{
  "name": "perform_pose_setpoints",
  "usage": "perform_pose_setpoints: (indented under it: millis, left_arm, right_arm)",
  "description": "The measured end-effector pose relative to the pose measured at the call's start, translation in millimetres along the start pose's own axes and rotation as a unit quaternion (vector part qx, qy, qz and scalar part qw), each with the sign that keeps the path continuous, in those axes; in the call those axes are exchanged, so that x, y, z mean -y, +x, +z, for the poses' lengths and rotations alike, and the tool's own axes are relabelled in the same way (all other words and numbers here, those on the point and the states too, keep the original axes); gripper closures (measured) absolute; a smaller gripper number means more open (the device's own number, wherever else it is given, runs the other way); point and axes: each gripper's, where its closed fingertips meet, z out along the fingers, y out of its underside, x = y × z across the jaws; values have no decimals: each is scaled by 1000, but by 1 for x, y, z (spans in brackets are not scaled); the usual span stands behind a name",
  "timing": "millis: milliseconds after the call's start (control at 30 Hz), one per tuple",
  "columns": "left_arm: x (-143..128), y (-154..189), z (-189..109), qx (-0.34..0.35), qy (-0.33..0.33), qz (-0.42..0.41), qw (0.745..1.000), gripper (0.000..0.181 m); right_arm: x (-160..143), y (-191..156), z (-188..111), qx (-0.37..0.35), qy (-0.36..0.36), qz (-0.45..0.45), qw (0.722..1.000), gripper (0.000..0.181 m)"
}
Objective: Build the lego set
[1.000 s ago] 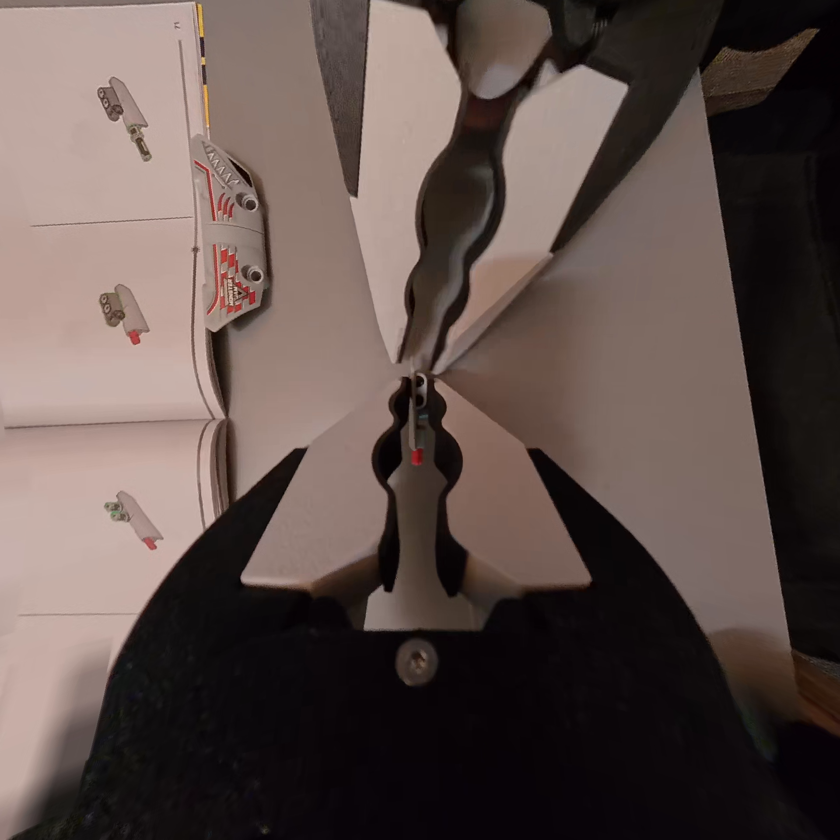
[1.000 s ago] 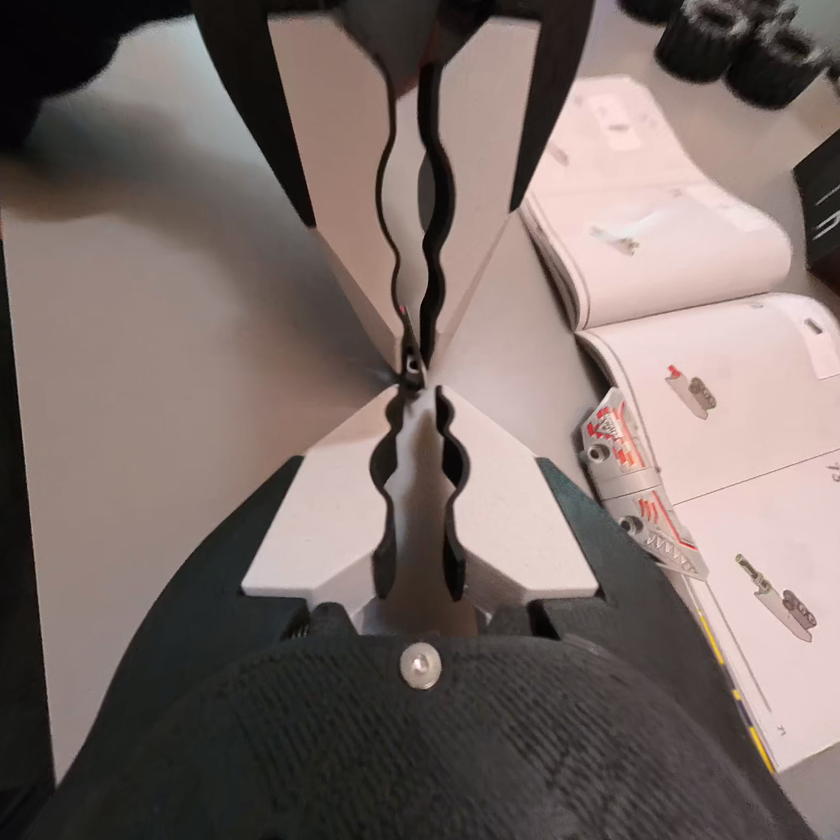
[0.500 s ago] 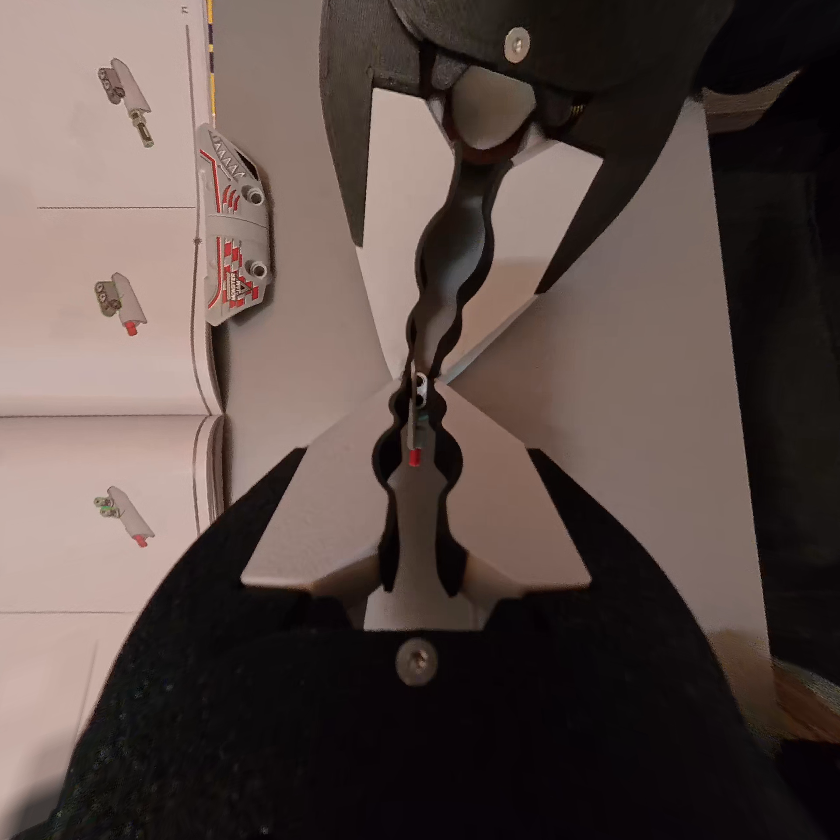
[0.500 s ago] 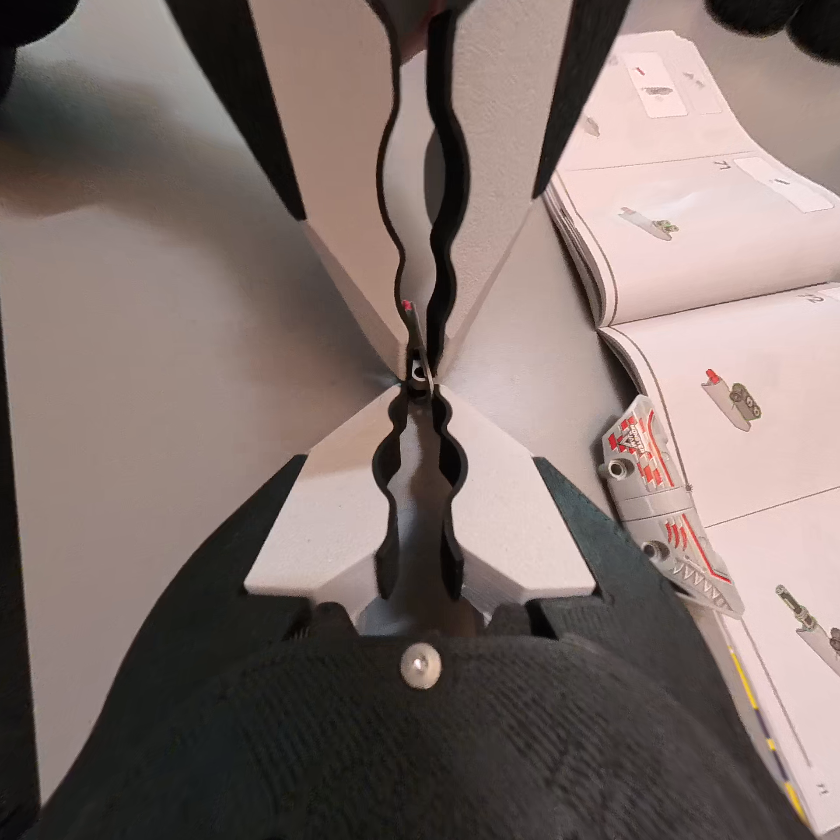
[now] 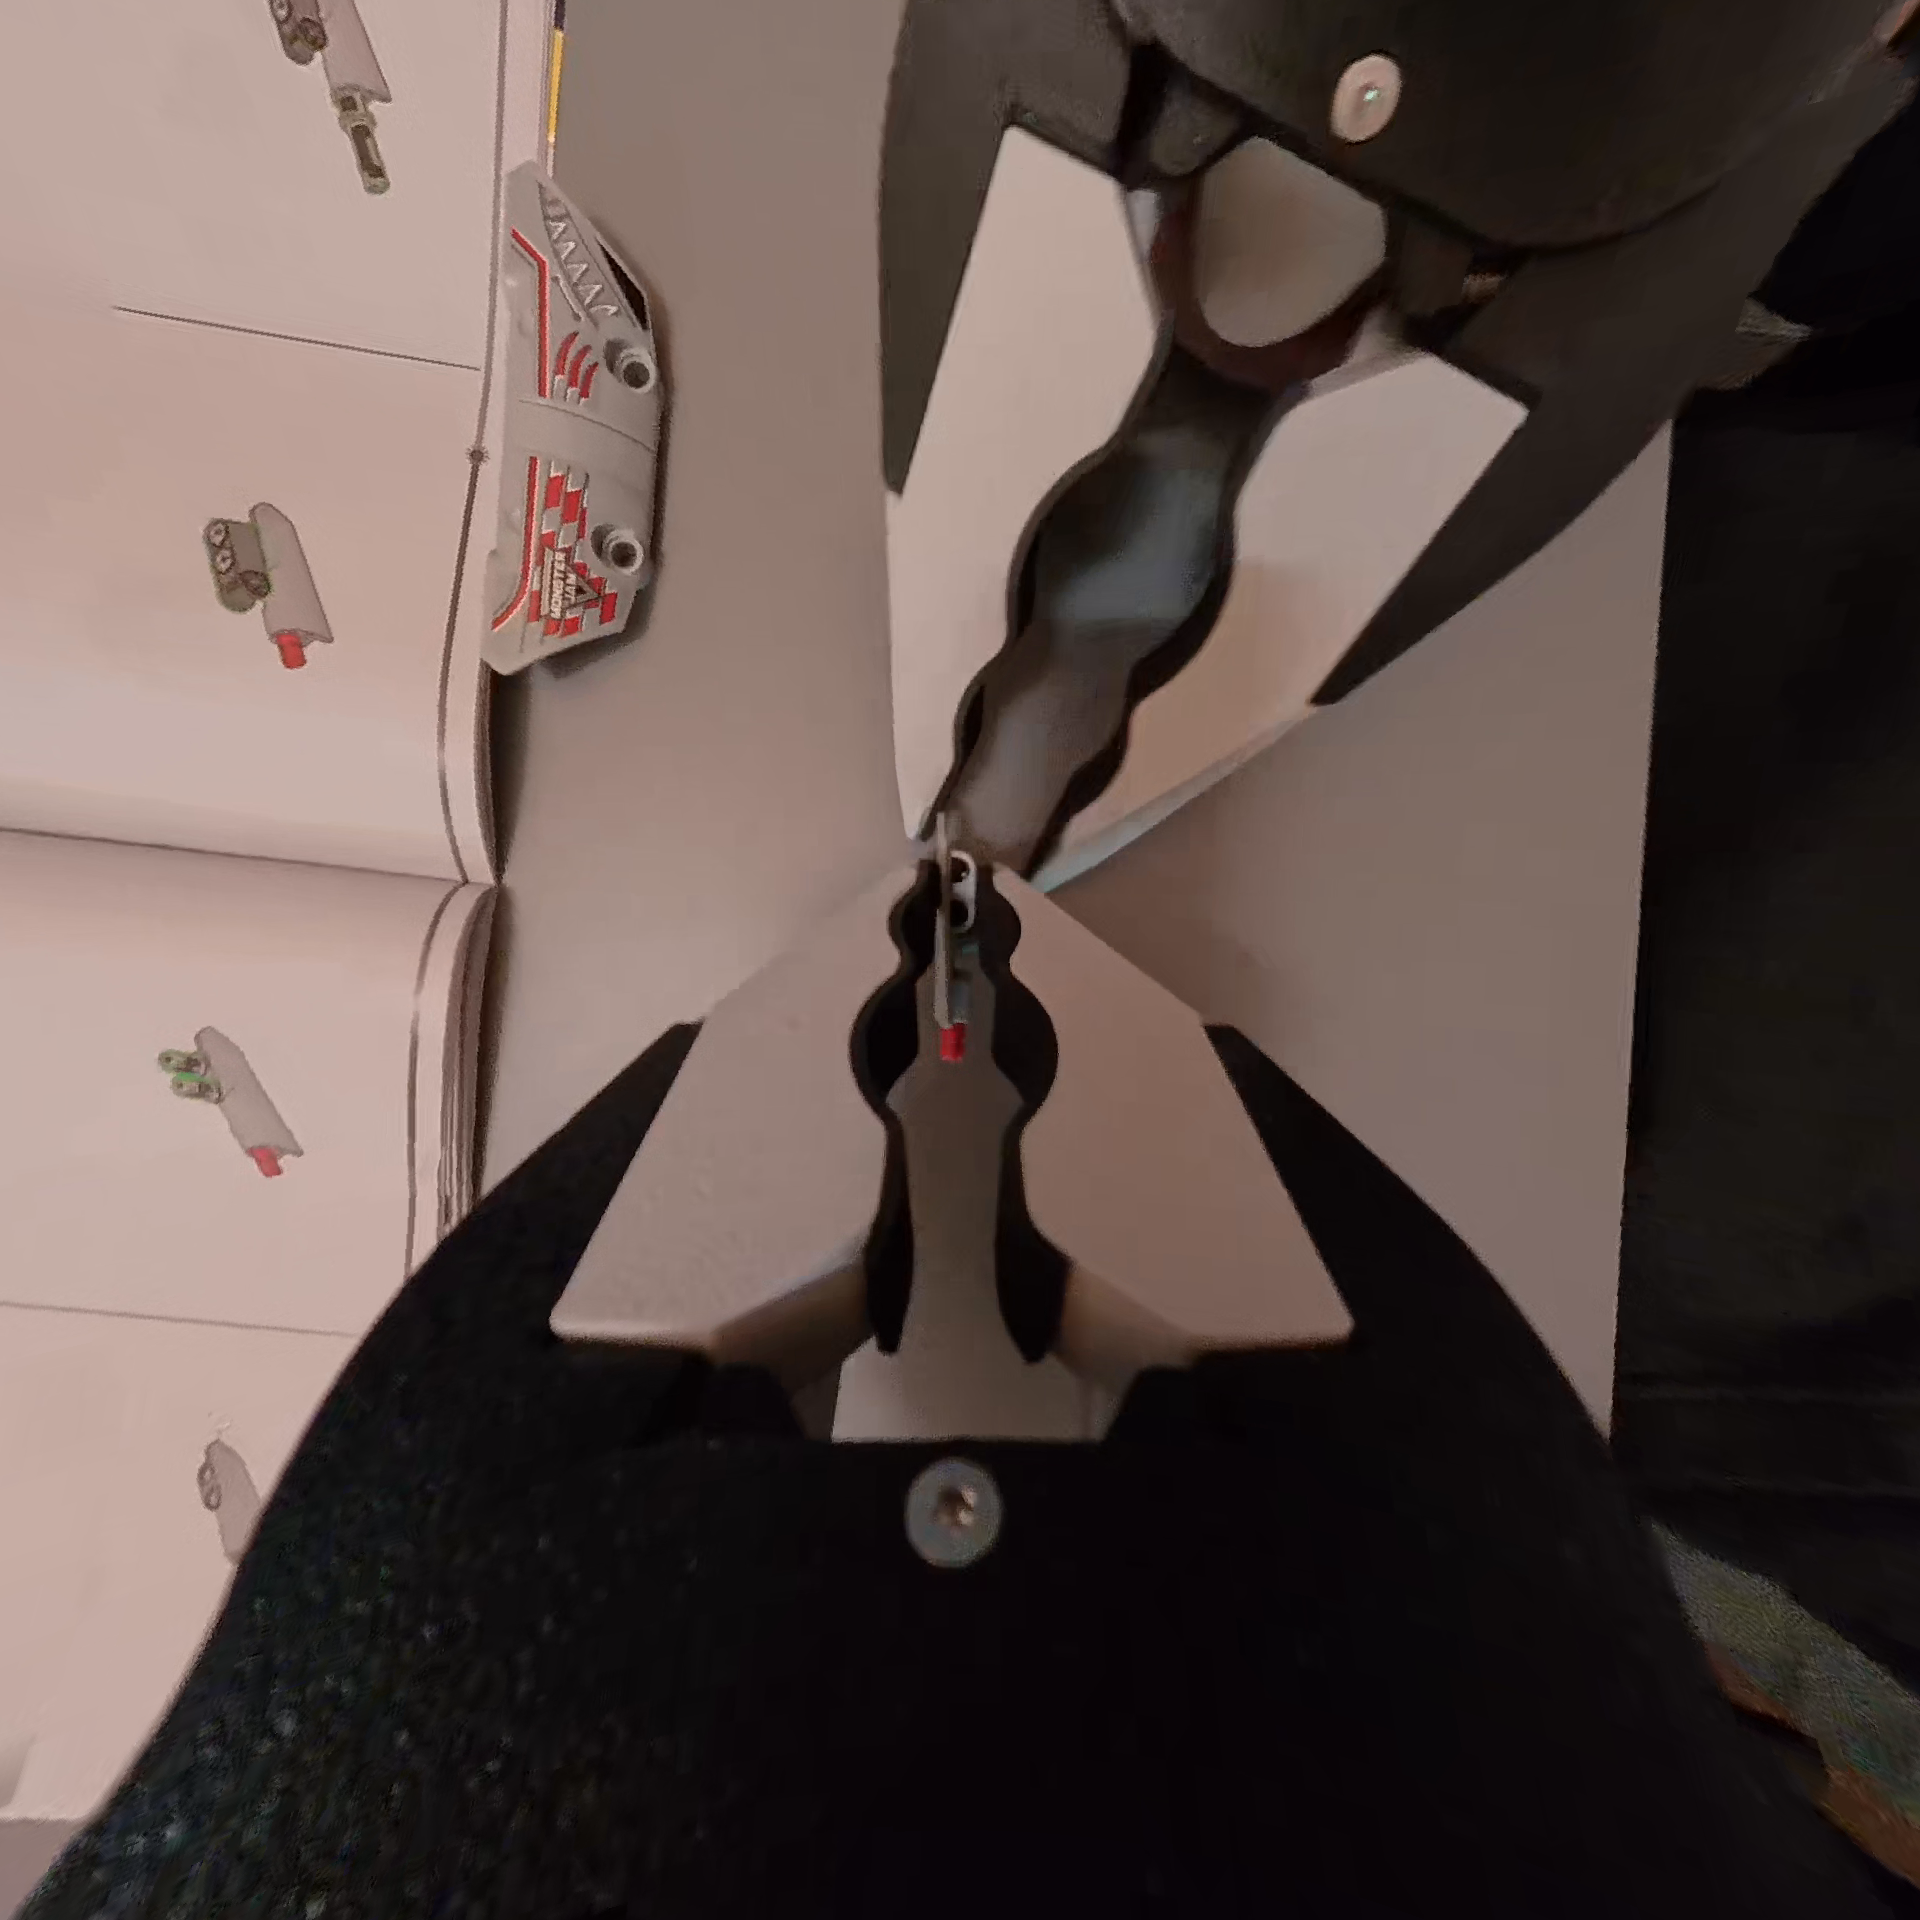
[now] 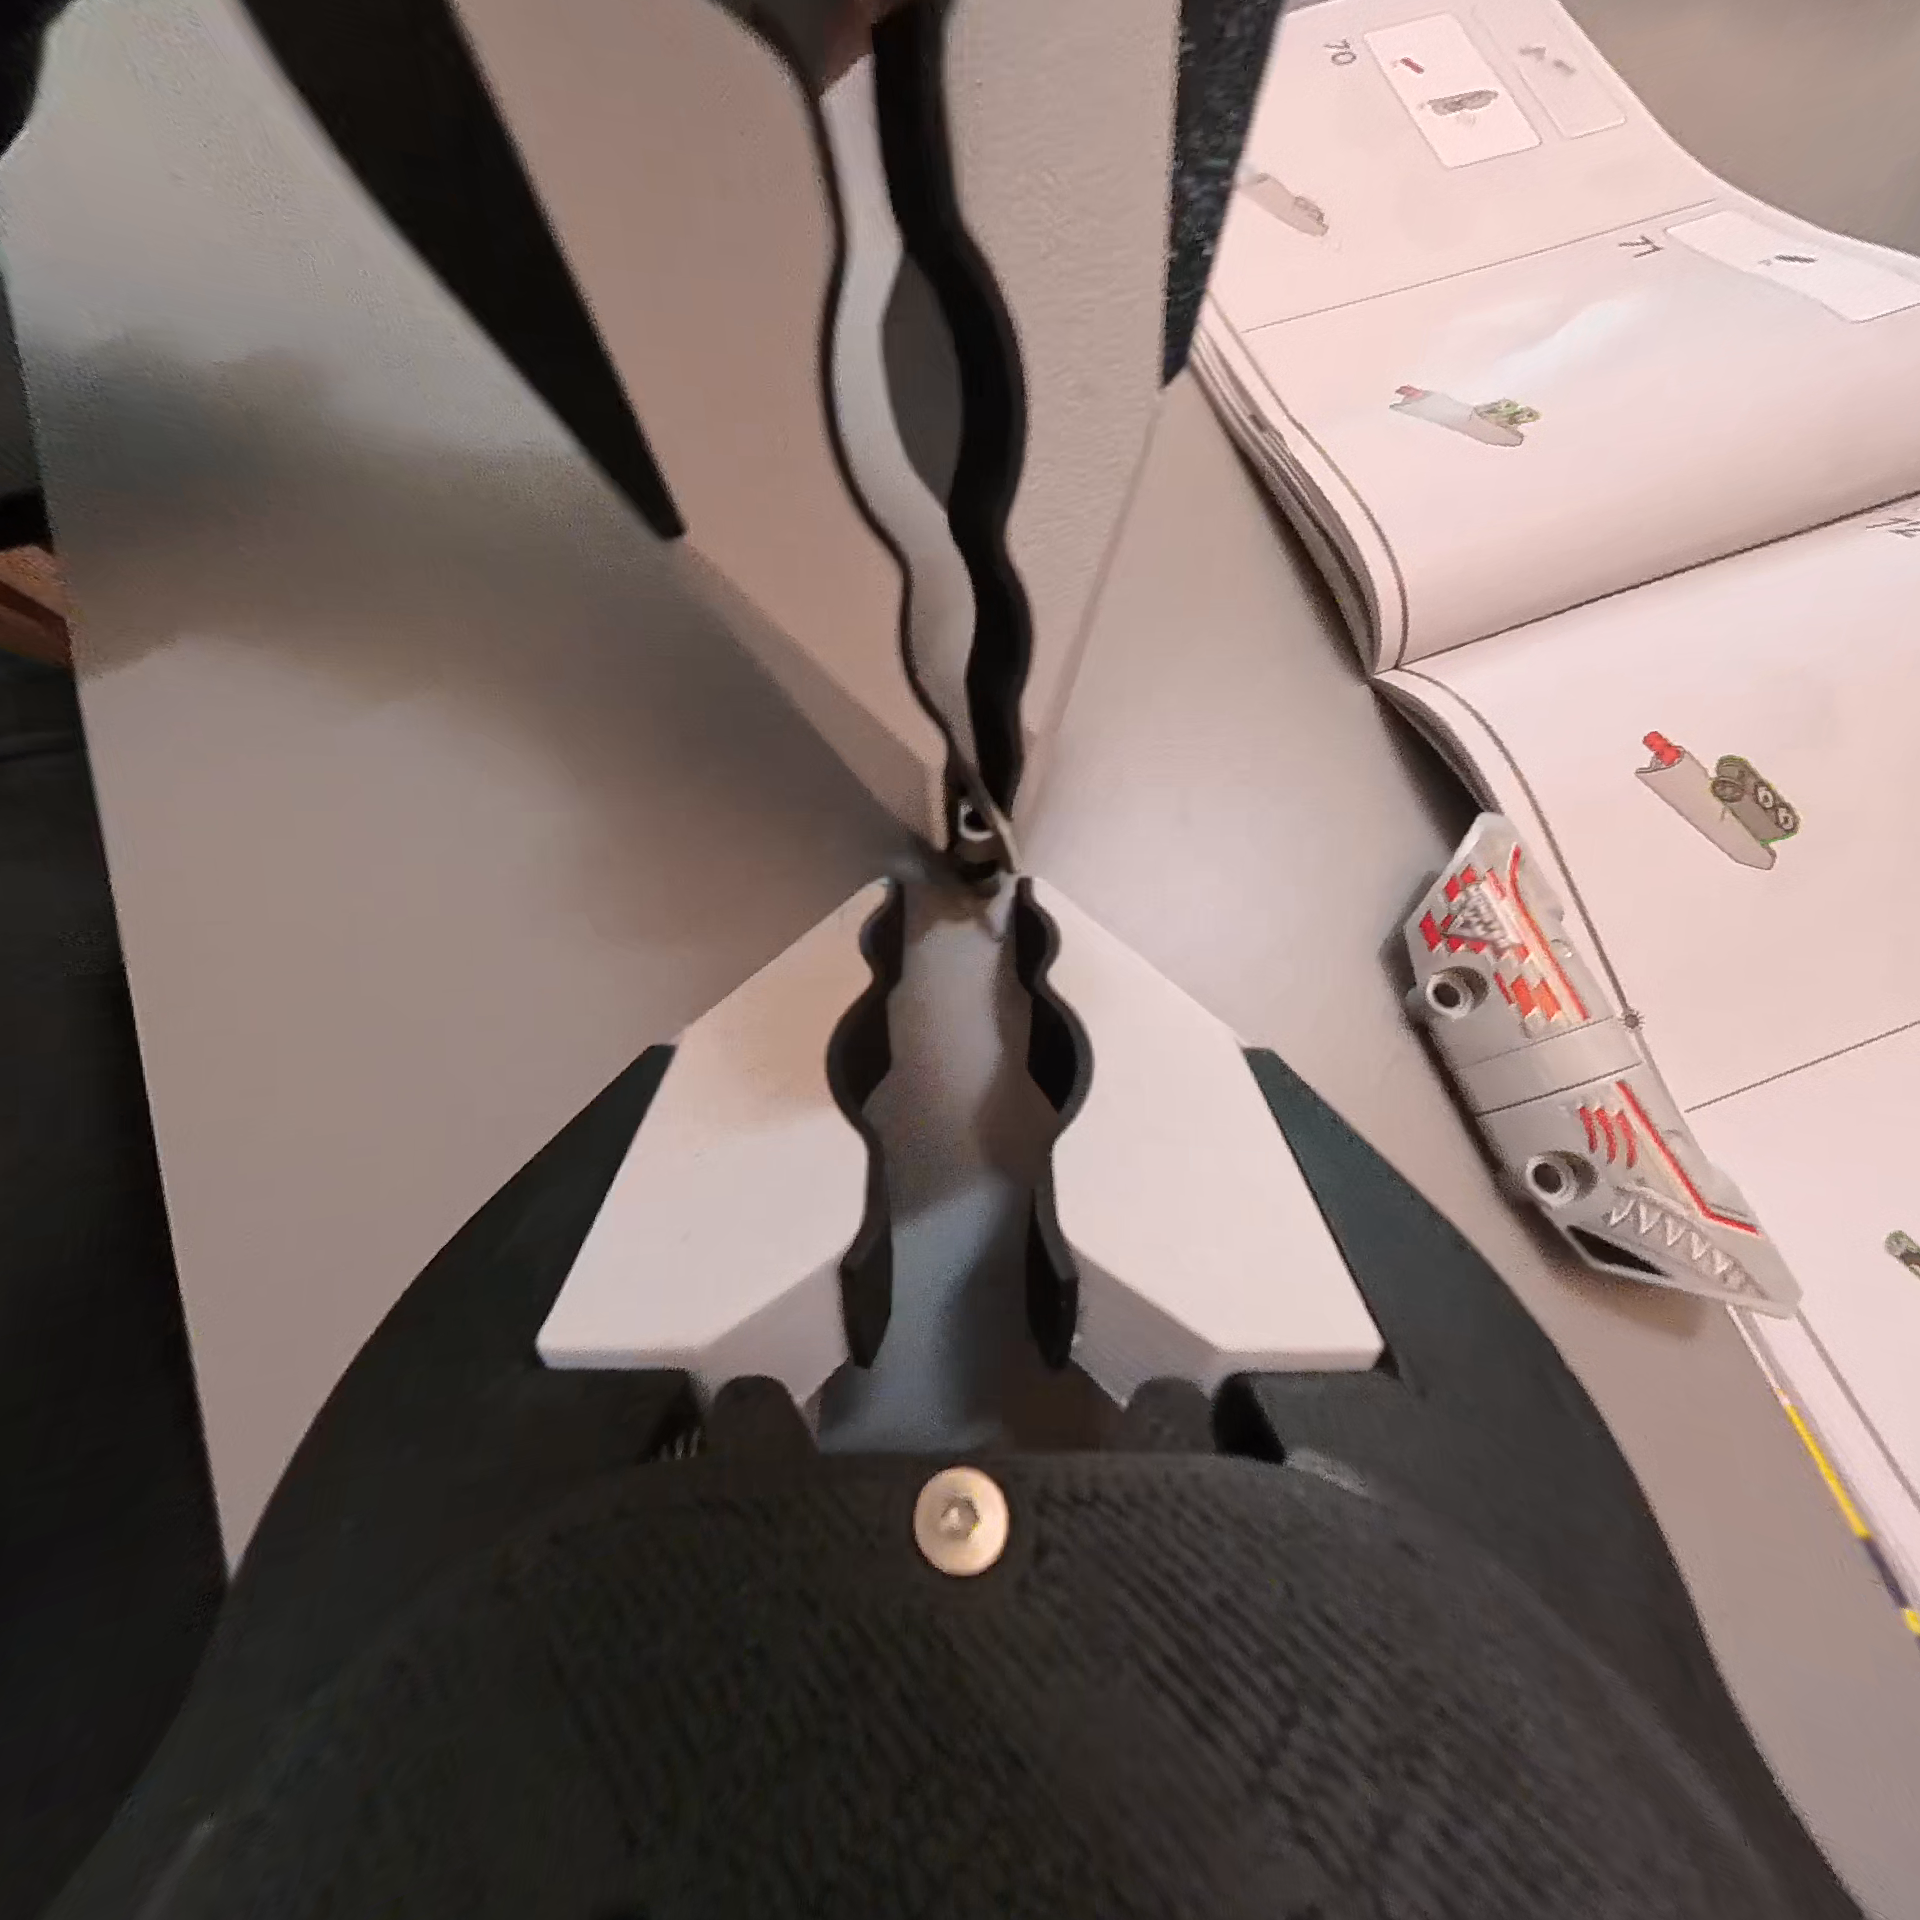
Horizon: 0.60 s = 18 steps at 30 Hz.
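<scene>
My left gripper (image 5: 956,894) is shut on a small grey Lego piece (image 5: 951,935) with a red axle end, held between its pads above the grey table. My right gripper (image 6: 958,888) meets it tip to tip from the opposite side. Its jaws stand a little apart around the end of that piece (image 6: 971,831), where a round hole shows. In the left wrist view the right gripper (image 5: 987,842) reaches in from the top. In the right wrist view the left gripper (image 6: 977,790) reaches in from the top, shut.
A grey Lego panel with red stickers (image 5: 571,468) lies against the open instruction booklet (image 5: 208,727); both also show in the right wrist view, the panel (image 6: 1558,1101) and the booklet (image 6: 1662,520). The table edge (image 5: 1642,935) runs close by, with darkness beyond it.
The right gripper's jaws have widened slightly at the piece's end. The right gripper has tilted and come nearer, so the booklet and panel have shifted in its view. The left gripper keeps its hold.
</scene>
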Motion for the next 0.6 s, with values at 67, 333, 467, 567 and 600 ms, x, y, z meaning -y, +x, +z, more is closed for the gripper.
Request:
perform_pose_setpoints:
  millis: [67,333,467,567,600]
  left_arm:
    - [-2,0,-1,-19,-2,13,1000,177]
    - [-9,3,-5,-77,-10,69,995,177]
    - [-8,2,-4,-74,1,66,995,177]
    - [-8,1,-4,-67,12,55,996,177]
    - [-8,1,-4,-65,17,54,996,177]
  right_arm:
    - [-2,-3,-3,-4,0,-5,1000,155]
    - [-2,-8,0,16,-5,-63,998,144]
    - [4,-4,6,40,-4,-61,997,150]
    - [7,0,9,45,-6,-64,997,163]
    - [8,0,10,51,-6,-64,997,167]
